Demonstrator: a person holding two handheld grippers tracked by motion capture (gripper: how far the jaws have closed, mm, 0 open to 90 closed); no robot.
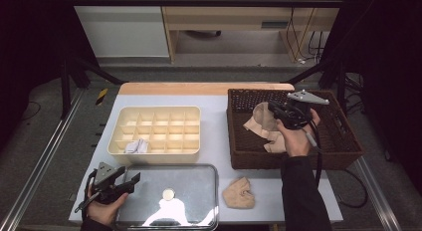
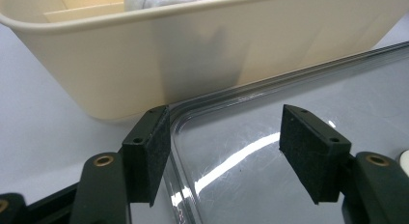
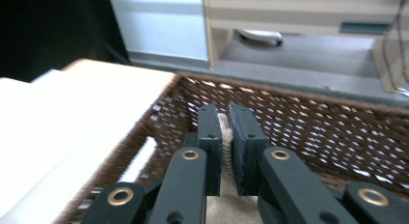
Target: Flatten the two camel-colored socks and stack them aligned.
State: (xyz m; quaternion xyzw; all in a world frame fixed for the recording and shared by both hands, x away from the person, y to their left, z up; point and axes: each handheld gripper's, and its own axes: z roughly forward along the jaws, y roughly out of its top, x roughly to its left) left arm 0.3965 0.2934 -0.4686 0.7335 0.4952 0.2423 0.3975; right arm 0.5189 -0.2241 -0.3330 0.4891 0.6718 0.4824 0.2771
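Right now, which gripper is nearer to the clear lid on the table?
The left. The left gripper hangs open at the clear lid's left edge, while the right gripper is over the wicker basket, shut on a beige sock.

— What lies beyond the table point(image 1: 219, 141)?

— A grey floor point(image 1: 144, 74), and past it a pale wooden furniture frame point(image 1: 171, 39) against a white wall panel point(image 1: 124, 27). Cables point(image 1: 308, 42) hang down at the far right of that frame.

— And the sides?

— Dark on both, with black frame bars point(image 1: 74, 76) slanting down to the floor and one crossing overhead. A metal rail point(image 1: 45, 151) runs along the left edge of the table.

— The light?

— It comes from above; the tabletop is pale and evenly lit, with a wooden strip point(image 1: 204, 88) along its far edge.
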